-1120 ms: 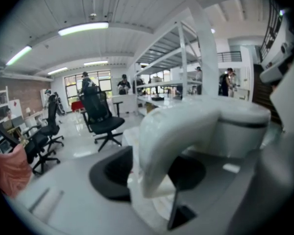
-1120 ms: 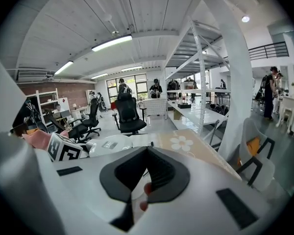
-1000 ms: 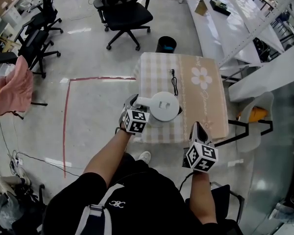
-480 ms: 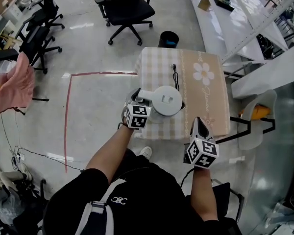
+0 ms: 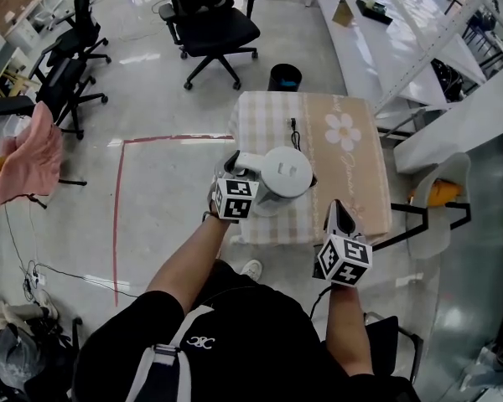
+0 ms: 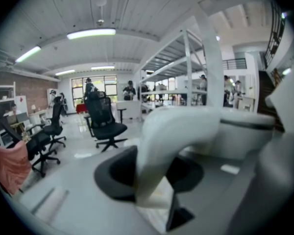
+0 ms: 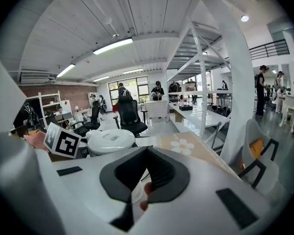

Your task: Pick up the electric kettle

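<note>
The white electric kettle (image 5: 283, 172) hangs just above the checked, flower-print table (image 5: 344, 174), over its near left part. My left gripper (image 5: 231, 167) is shut on the kettle's white handle (image 6: 171, 146); its jaws are easing open slightly with the handle still between the black pads. The kettle's body (image 6: 235, 136) fills the right of the left gripper view. My right gripper (image 5: 336, 212) hovers by the table's near right edge, shut with nothing in it, its pads (image 7: 161, 173) meeting at the tip. From the right gripper view the kettle (image 7: 110, 141) shows at left.
A black power cable (image 5: 295, 136) lies on the table beyond the kettle. A black bin (image 5: 284, 76) and an office chair (image 5: 210, 23) stand behind the table, white shelving (image 5: 402, 48) to the right. A grey chair (image 5: 436, 195) sits at the table's right side.
The left gripper has lifted the kettle by its handle a little off the table. The right gripper has stayed in place.
</note>
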Motion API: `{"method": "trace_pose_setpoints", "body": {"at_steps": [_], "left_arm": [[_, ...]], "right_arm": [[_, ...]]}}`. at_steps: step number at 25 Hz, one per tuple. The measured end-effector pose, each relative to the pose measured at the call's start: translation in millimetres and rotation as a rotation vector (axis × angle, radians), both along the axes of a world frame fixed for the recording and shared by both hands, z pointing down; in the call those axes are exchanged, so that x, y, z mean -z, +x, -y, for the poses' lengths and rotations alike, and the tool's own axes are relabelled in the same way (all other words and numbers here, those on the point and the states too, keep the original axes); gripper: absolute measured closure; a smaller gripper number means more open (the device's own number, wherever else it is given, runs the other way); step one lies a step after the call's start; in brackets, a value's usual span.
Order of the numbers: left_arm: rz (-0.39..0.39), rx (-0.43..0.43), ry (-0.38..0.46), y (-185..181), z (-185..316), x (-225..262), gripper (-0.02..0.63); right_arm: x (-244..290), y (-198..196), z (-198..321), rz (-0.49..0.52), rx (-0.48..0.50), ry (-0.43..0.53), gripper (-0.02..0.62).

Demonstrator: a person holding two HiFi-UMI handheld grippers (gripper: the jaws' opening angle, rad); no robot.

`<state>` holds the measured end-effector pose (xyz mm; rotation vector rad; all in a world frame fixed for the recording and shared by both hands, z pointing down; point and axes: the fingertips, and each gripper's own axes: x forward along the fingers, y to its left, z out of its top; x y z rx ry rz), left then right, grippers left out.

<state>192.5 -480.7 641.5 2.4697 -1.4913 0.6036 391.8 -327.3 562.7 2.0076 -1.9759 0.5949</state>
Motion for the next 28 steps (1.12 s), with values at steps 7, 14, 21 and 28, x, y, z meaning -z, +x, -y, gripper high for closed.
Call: {"method": "trace_pose_setpoints", "body": {"at_steps": [7, 14, 21, 28], "left_arm": [[-0.061, 0.054, -0.015, -16, 4, 37, 0.467], [-0.081, 0.059, 0.058, -27, 6, 97, 0.466], [-0.109, 0.077, 0.062, -41, -14, 128, 0.466], [-0.080, 0.095, 0.074, -63, -32, 126, 0.466]], "right_arm": [[20, -3, 7, 0.034, -0.004, 0.067, 0.603], [35, -4, 11, 0.060, -0.012, 0.120, 0.603], [46, -14, 9, 0.045, 0.007, 0.156, 0.603], [46, -31, 5, 0.023, 0.045, 0.162, 0.603]]}}
